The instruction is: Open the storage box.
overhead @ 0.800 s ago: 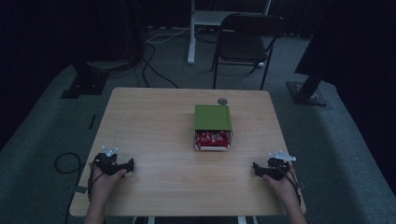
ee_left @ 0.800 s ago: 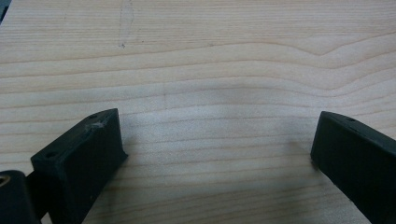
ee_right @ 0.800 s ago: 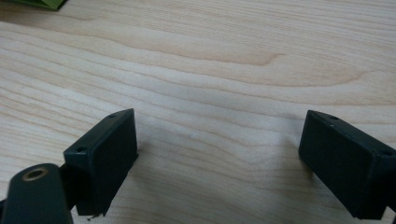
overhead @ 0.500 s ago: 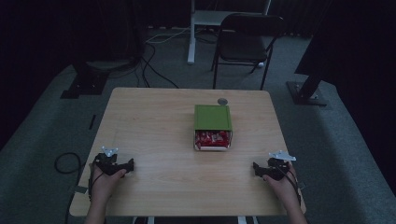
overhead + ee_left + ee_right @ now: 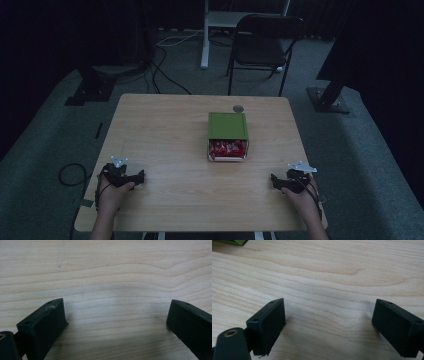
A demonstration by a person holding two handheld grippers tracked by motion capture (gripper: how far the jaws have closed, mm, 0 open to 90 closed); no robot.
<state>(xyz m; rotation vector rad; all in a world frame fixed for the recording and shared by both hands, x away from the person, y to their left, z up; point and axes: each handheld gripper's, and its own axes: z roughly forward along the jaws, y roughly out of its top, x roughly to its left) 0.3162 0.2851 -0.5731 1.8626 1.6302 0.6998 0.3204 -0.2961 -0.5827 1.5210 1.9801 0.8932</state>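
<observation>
Green box sits on the wooden table, ahead of both grippers and between them, well apart from each. Its near end is a clear tray showing red packets, and that end faces the person. A small round grey thing lies just beyond the box's far edge (what it is I cannot tell).

Nearest the person's left hand, the left gripper rests at the table's near edge with its jaws spread wide; in the left gripper view bare wood lies between them. The right gripper rests at the near edge on the other side, jaws likewise wide apart with nothing between them. In the right gripper view a green corner of the box peeks in far ahead.
</observation>
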